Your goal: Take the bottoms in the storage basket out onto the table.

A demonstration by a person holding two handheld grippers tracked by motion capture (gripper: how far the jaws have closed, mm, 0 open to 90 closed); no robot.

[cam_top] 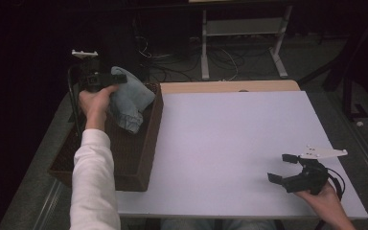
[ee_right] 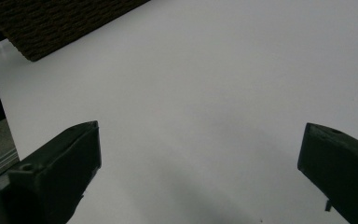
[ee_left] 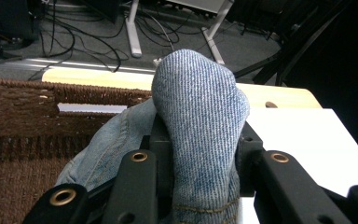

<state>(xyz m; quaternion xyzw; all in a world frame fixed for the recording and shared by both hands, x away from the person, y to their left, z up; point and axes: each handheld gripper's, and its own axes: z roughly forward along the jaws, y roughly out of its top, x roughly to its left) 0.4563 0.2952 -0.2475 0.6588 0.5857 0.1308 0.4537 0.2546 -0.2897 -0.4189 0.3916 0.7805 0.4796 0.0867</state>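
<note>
- Table (cam_top: 230,143): white top, bare in the middle. That is likely the drop zone for the cloth, so plan the carry path over it.
- Basket (cam_top: 146,143): brown woven, sits on the table's left edge. In the left gripper view its far rim (ee_left: 37,91) is behind and below the cloth. Get the hanging tail above the right wall before moving sideways, or it will snag on the weave.
- Denim cloth (cam_top: 127,100): blue, bunched, held up over the far end of the basket, with its lower part hanging down inside. In the left gripper view a fold (ee_left: 200,121) bulges up between the jaws. It is floppy and will swing, so lift straight up first, then translate slowly.
- Left gripper (cam_top: 106,79): jaws clamped on the denim cloth, the fold pinched from both sides. The grip takes a thick bunch, not an edge, so it looks secure. Don't re-grip mid-air, and keep the squeeze constant.
- Right gripper (cam_top: 283,167): low over the table's near right corner, jaws spread wide, nothing between them; the right gripper view has bare white surface ahead and a basket corner (ee_right: 51,28) at top left. Keep it parked until the cloth reaches the table, then bring it in to catch a free corner for spreading.
- Risk, my read: the tail dragging on the rim could tip or shift the basket.
</note>
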